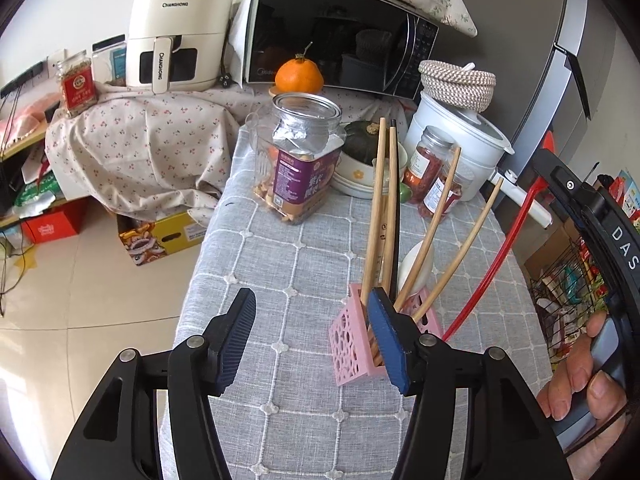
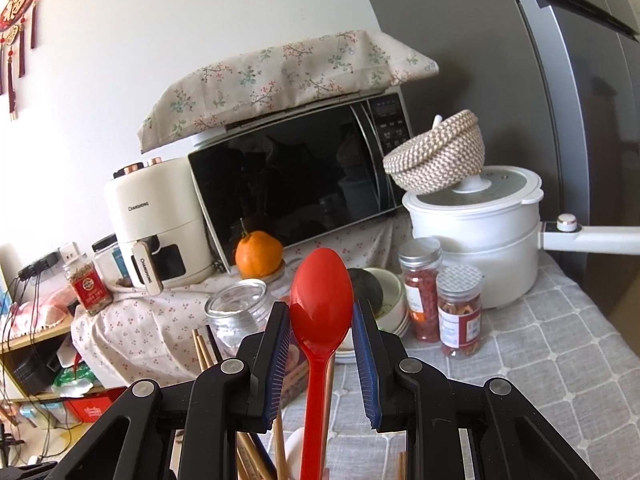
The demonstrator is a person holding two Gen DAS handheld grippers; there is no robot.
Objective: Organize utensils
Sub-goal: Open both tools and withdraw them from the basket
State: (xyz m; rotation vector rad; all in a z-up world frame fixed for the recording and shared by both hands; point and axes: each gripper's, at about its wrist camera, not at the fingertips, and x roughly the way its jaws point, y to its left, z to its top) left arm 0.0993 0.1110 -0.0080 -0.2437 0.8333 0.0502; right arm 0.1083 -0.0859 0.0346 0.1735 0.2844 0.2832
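A pink perforated utensil holder (image 1: 354, 344) stands on the grey checked tablecloth (image 1: 288, 240). It holds several wooden chopsticks (image 1: 376, 208), a black chopstick and a white spoon (image 1: 418, 264). My left gripper (image 1: 312, 332) is open and empty, its right finger against the holder's front. My right gripper (image 2: 321, 316) is shut on the bowl of a red plastic spoon (image 2: 320, 300). The spoon's handle runs down into the holder, seen in the left wrist view as a red handle (image 1: 496, 256). Chopstick tops (image 2: 202, 350) show below the right gripper.
Behind the holder stand a snack jar (image 1: 298, 160), two spice jars (image 1: 436, 172), stacked bowls with a green squash (image 1: 362, 142), a white electric pot (image 2: 472, 232) with a woven basket on it, an orange (image 1: 299, 74), a microwave (image 1: 340, 36) and an air fryer (image 1: 180, 28). The table's left edge drops to floor.
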